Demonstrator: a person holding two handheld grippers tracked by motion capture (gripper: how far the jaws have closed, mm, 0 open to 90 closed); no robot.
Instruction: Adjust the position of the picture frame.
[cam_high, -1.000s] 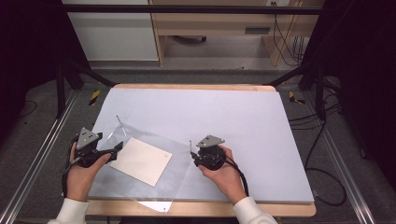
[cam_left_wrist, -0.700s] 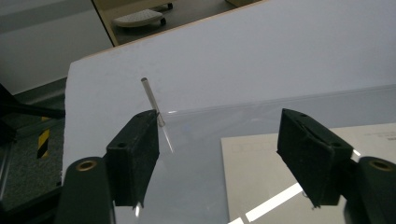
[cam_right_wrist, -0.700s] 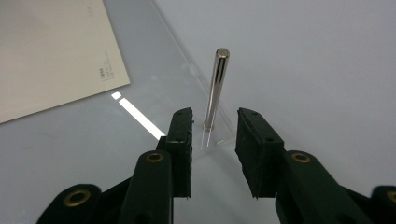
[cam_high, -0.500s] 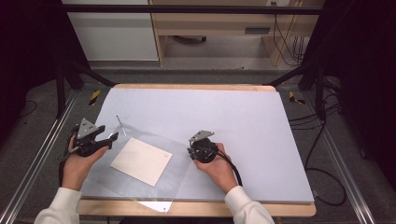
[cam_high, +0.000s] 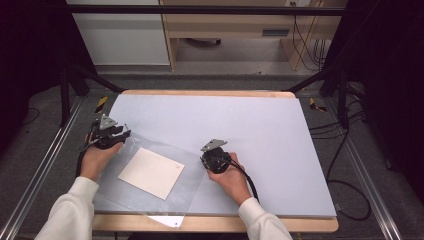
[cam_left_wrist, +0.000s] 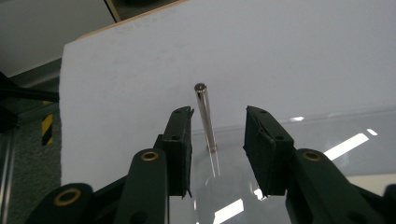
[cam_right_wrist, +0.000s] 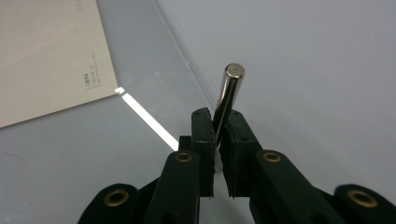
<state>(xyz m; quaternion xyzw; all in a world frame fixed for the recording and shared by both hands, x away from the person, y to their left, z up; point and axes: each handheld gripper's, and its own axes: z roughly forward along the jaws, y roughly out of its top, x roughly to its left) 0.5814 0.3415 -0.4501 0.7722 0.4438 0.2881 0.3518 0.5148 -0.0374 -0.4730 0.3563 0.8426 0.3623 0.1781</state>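
Left tool (cam_left_wrist: 217, 154) had just been closing, jaws apart around an upright metal pin (cam_left_wrist: 204, 114) at the clear sheet's (cam_left_wrist: 317, 140) edge, untouched.

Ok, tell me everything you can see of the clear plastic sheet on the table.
The clear flat plastic sheet lies flat on the pale grey table top, glossy with light streaks. Under or inside it lies a cream paper sheet. A slim shiny metal pin stands at its right edge, gripped by the right claw; another metal pin stands at its left corner between the left claw's open jaws.
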